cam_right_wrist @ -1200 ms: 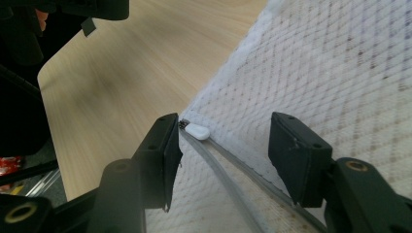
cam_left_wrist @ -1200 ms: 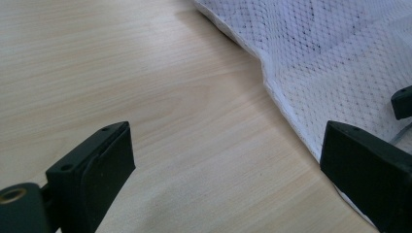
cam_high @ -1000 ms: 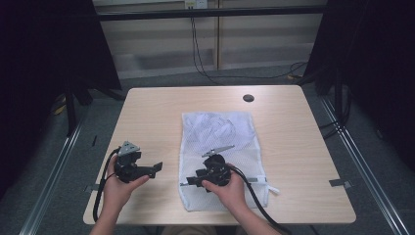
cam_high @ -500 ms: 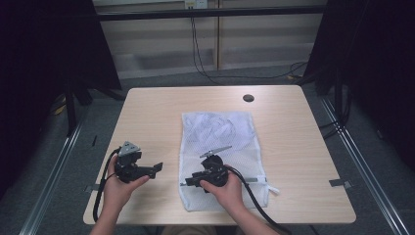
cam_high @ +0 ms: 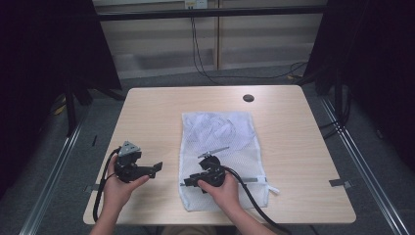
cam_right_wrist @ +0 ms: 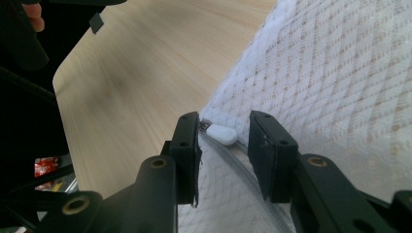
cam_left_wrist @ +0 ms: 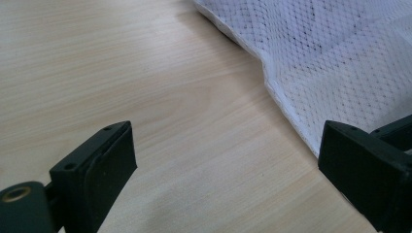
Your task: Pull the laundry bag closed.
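Light wood table (cam_high: 293, 147), white mesh bag (cam_high: 222, 147) flat at centre-front, round black grommet (cam_high: 248, 98) nr far edge

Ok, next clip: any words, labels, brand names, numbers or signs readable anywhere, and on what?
None can be read.
Mesh laundry bag: plain white netting, no print or tag showing.
Zipper pull: plain white, no marking.
Table: bare wood grain, no label.
Left gripper and right gripper: black, no lettering visible.
Red item below the table edge in the right gripper view: too blurred to tell.
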`<action>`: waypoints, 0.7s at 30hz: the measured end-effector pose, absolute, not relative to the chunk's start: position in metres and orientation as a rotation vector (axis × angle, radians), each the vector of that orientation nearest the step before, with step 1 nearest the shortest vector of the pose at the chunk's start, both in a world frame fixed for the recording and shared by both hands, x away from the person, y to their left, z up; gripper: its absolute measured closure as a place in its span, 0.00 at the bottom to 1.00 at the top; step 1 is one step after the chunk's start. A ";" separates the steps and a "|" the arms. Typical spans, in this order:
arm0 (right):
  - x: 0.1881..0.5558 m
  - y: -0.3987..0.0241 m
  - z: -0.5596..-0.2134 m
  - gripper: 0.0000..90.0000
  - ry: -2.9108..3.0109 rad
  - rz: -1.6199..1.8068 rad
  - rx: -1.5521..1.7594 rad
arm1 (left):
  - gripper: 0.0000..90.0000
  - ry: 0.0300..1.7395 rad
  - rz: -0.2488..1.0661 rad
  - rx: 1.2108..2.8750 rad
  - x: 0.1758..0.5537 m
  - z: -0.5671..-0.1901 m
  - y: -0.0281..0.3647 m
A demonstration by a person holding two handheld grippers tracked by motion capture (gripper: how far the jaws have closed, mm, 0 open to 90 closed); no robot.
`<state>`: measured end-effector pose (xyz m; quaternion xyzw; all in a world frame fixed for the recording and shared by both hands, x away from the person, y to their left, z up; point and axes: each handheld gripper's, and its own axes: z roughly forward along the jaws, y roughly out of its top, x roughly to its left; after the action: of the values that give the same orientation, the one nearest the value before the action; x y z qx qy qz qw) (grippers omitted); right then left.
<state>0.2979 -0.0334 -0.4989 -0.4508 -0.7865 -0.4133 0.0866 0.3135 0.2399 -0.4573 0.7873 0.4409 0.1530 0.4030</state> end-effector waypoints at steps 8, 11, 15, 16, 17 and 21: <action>0.300 -0.030 -0.502 0.72 -2.329 -1.229 -1.333 | 0.07 1.111 0.393 1.990 0.314 -0.457 0.240; 0.300 -0.029 -0.502 0.74 -2.320 -1.232 -1.331 | 0.08 1.110 0.394 1.988 0.314 -0.457 0.240; 0.300 -0.027 -0.501 0.75 -2.315 -1.229 -1.324 | 0.08 1.111 0.396 1.988 0.314 -0.456 0.241; 0.300 -0.027 -0.501 0.75 -2.315 -1.229 -1.324 | 0.08 1.111 0.397 1.990 0.314 -0.456 0.240; 0.301 -0.027 -0.501 0.77 -2.311 -1.228 -1.323 | 0.08 1.111 0.395 1.992 0.314 -0.457 0.240; 0.301 -0.026 -0.500 0.79 -2.290 -1.231 -1.327 | 0.08 1.111 0.398 2.000 0.314 -0.457 0.241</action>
<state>0.3011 -0.0263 -0.5003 -0.4519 -0.7797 -0.4189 0.1110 0.3141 0.2407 -0.4565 0.7899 0.4389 0.1571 0.3985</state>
